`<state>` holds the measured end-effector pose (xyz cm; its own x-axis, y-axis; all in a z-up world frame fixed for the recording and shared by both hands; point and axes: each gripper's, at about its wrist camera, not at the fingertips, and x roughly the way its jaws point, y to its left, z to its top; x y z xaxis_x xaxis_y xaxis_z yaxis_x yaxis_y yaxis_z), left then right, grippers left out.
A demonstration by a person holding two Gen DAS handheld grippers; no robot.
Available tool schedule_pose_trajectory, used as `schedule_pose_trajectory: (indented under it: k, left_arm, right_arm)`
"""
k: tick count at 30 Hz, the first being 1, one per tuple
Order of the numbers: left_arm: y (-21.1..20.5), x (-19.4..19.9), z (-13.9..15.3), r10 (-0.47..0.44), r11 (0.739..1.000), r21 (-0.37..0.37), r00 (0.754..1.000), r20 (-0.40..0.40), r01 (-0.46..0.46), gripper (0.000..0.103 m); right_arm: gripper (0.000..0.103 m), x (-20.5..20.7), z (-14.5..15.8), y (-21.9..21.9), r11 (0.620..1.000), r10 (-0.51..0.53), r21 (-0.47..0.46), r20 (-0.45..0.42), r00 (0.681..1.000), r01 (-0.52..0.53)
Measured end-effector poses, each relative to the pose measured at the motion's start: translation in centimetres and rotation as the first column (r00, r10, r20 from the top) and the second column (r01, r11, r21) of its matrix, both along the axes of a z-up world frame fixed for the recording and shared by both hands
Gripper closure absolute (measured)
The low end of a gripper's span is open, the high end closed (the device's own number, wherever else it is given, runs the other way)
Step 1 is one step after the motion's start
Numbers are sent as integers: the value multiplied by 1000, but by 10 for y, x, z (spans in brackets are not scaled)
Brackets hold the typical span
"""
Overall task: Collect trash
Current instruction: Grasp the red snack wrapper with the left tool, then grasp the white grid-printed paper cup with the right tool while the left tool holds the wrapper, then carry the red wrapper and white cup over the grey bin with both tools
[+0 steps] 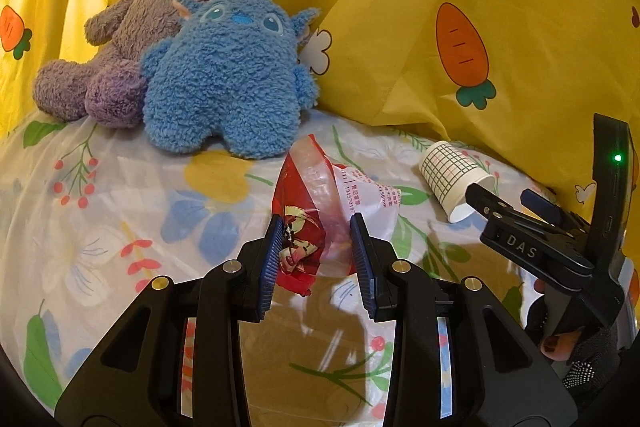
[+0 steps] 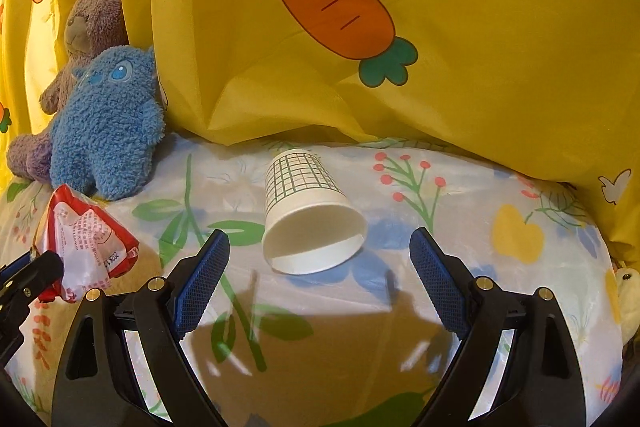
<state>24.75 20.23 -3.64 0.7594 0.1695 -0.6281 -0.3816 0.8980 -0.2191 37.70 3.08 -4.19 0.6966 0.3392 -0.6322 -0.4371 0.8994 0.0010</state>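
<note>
A crumpled red and white snack wrapper point(image 1: 316, 211) lies on the floral bedsheet point(image 1: 120, 211). My left gripper point(image 1: 316, 227) has its blue pads on either side of the wrapper's near end, and they seem to touch it. The wrapper also shows at the left of the right wrist view point(image 2: 86, 247). A white paper cup with a green grid point(image 2: 308, 215) lies on its side, mouth toward me. My right gripper point(image 2: 320, 247) is open wide, its pads on either side of the cup's mouth without touching. The cup point(image 1: 452, 179) and right gripper body also show in the left wrist view.
A purple teddy bear point(image 1: 160, 7) and a blue plush monster point(image 1: 228, 75) sit at the back left against a yellow carrot-print curtain point(image 2: 400, 67). The curtain hangs down right behind the cup.
</note>
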Motion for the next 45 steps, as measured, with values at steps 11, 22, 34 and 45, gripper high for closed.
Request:
schedule_pose_trajectory:
  k: [11, 22, 34, 45]
  left_arm:
    - [-6, 3, -7, -33, 999, -22, 999, -14, 33, 70]
    - [-10, 5, -10, -62, 998, -22, 998, -14, 62, 70]
    - [-46, 0, 10, -153, 988, 2, 988, 25, 153, 70]
    - [-135, -36, 41, -320, 948, 30, 943, 95, 318, 70]
  right_arm:
    - [33, 26, -22, 12, 1000, -16, -20, -75, 997, 15]
    - [45, 0, -5, -2, 1000, -21, -23, -34, 999, 20]
    - [46, -85, 47, -78, 999, 1, -42, 61, 998, 1]
    - [46, -169, 71, -160, 998, -61, -27, 102, 993, 64]
